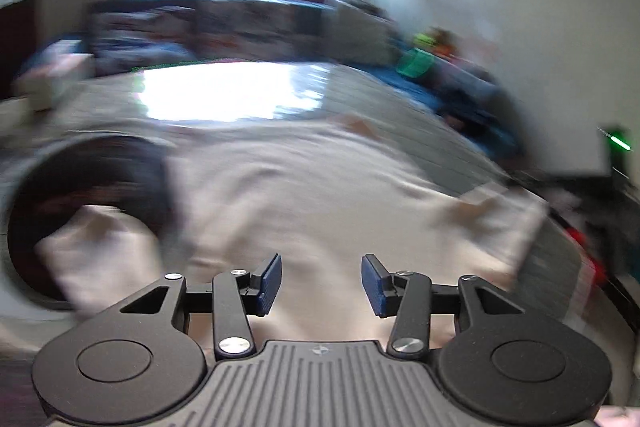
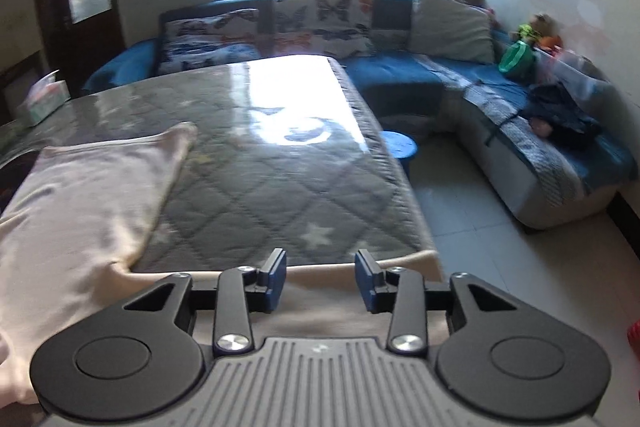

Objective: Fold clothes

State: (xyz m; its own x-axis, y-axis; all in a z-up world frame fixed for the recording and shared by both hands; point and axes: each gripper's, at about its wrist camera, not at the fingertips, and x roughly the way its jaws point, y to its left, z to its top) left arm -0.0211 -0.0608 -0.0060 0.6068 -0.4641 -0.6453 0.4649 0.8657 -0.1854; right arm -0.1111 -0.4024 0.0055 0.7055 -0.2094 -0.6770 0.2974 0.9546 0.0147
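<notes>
Left wrist view, blurred: the left gripper (image 1: 321, 285), jaws apart and empty, hangs over a pale garment (image 1: 304, 195) filling mid-frame; a dark round shape, perhaps a basket, sits at left. Right wrist view: the right gripper (image 2: 321, 281), jaws apart, sits at the garment's (image 2: 80, 195) lower edge on a grey quilted table (image 2: 272, 187); only here a blue sofa (image 2: 400, 75) and tissue box (image 2: 44, 99) show clearly.

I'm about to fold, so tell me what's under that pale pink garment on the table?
The pale pink garment lies on a grey quilted, star-patterned table cover. Both the right gripper and left gripper are open above it. Anything beneath the cloth is hidden.
</notes>
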